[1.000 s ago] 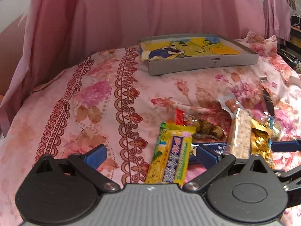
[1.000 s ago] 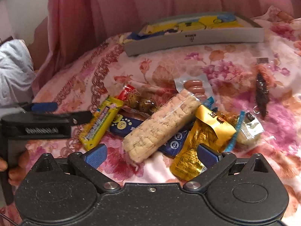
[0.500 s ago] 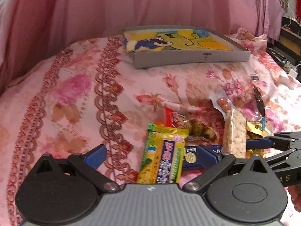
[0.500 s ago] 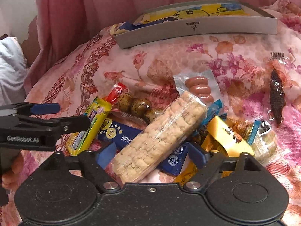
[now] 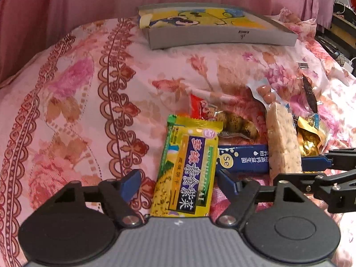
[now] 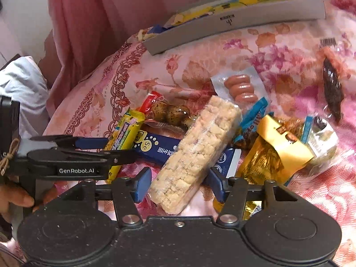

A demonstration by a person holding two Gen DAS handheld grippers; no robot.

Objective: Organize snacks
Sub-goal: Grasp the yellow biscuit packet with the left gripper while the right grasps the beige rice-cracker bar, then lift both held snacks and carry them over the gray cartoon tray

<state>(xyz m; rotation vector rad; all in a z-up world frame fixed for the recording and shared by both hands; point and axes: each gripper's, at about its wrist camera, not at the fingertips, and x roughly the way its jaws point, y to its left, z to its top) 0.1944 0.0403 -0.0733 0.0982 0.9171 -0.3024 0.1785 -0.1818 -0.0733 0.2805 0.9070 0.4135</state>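
Straddling a clear-wrapped puffed rice bar (image 6: pixel 195 153), right gripper (image 6: pixel 178 183) is spread, blue pads either side, not touching the wrap. Bar is lumpy, pale, oblong; long axis runs from the gripper up-right toward the grey box (image 6: pixel 244 20). Left gripper (image 5: pixel 178 181) also spread around a glossy yellow biscuit packet (image 5: pixel 189 169), long axis pointing away from camera. Between them a flat blue packet (image 5: pixel 242 159). Nearby: speckled eggs pouch (image 6: pixel 173 113), sausage pack (image 6: pixel 242 86), crinkly gold foil bag (image 6: pixel 276 155). All lie on pink floral bedsheet (image 5: pixel 89 102); pink curtain (image 5: pixel 89 4) behind.
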